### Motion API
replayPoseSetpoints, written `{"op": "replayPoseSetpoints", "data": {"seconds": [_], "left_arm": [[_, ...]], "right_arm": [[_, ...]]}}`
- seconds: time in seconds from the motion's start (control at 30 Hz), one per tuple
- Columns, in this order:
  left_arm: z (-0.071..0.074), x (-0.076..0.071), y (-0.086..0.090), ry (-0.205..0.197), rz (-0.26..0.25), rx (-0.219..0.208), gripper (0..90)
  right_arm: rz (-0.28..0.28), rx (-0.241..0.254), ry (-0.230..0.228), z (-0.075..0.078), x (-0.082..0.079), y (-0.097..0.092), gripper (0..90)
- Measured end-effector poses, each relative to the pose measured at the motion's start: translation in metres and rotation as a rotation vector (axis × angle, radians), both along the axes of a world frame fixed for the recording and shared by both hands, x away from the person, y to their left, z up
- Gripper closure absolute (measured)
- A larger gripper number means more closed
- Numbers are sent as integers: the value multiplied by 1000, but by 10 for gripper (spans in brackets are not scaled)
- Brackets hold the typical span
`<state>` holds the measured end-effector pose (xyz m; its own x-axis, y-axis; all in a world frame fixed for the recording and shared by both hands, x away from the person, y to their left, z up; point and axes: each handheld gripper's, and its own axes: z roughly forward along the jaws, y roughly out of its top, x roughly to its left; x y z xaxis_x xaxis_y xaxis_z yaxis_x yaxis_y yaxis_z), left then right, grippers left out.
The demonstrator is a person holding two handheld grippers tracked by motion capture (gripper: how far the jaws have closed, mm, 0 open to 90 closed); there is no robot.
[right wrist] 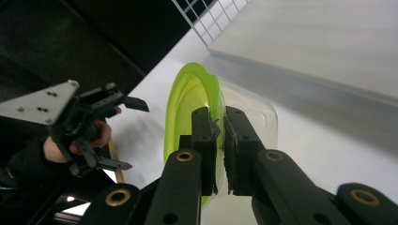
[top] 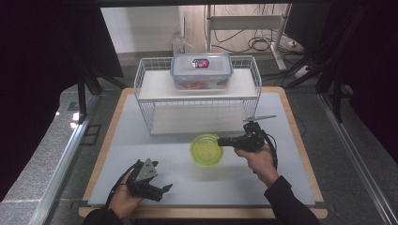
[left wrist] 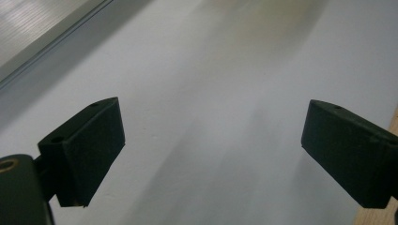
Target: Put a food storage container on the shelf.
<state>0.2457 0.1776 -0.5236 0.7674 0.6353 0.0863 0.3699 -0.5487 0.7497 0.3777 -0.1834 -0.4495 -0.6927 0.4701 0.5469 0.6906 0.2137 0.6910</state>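
Right gripper view is showing you pinching the rim of the green bowl (right wrist: 187,101): the right hand-held gripper (right wrist: 219,140) is clamping its two black jaws tightly on the thin edge, one pad inside and one outside. In the high view the bowl (top: 205,149) is sitting out in front of the wire rack (top: 145,89), near the middle of the worktop (top: 122,140), with your right hand-held gripper (top: 224,142) reaching it from the right. It appears to be just off the surface, though you cannot tell that for sure.

You are gripping only a narrow strip of rim, so the bowl is likely to swing or twist between the pads if you are moving fast, and it could slip out. The rack's lower shelf is lying close behind; lifting carelessly, you are risking knocking the bowl against the wire front.

Your left hand-held gripper (top: 159,190) is resting near the worktop's front edge, well apart from the bowl, with its jaws standing wide open and nothing between them. A lidded plastic box (top: 202,70) is sitting on top of the rack.
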Motion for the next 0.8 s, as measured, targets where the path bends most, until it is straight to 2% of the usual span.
{"op": "replayPoseSetpoints", "data": {"seconds": [0.17,0.6,0.8], "left_arm": [[1,1,2,-1,7,-9,62],[0,1,1,0,5,-9,62],[1,1,1,0,3,-5,62]], "right_arm": [[-3,24,-10,9,0,-3,844],[-18,88,-71,50,1,-9,844],[-35,119,-83,69,4,-13,844]]}}
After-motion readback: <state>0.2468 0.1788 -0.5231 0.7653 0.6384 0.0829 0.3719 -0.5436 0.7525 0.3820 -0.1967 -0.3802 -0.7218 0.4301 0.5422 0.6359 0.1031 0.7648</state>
